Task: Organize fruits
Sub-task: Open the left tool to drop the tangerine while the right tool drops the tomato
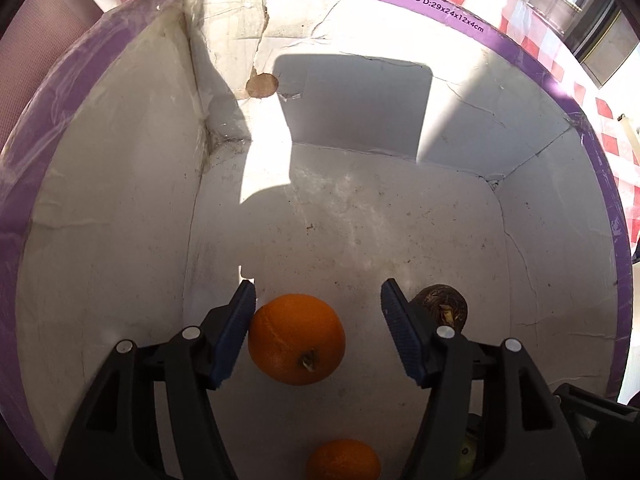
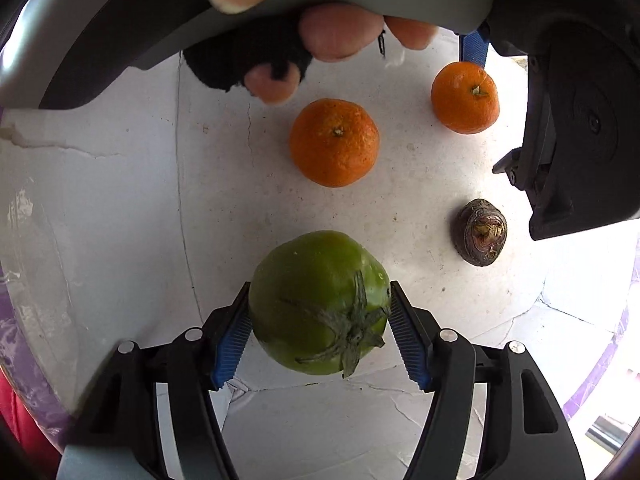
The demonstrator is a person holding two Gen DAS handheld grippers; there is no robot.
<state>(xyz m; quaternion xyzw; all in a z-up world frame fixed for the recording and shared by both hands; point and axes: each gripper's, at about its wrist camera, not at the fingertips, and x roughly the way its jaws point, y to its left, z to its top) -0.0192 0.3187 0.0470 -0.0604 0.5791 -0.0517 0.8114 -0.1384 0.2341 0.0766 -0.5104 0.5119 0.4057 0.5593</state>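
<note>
Inside the white box [image 2: 100,208], right tool [image 2: 320,340] brackets the green tomato [image 2: 316,300], grip uncertain; left tool [image 1: 318,336], spread, straddles an orange [image 1: 296,338] unpinched. Release risks rolling toward the orange.

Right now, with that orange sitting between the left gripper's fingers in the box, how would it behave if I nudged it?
The orange is round and sits loose on the box floor, so it would probably roll. Its skin looks firm and dimpled, likely grippy against the ribbed pads. The left gripper is open, so nothing restrains it.
</note>
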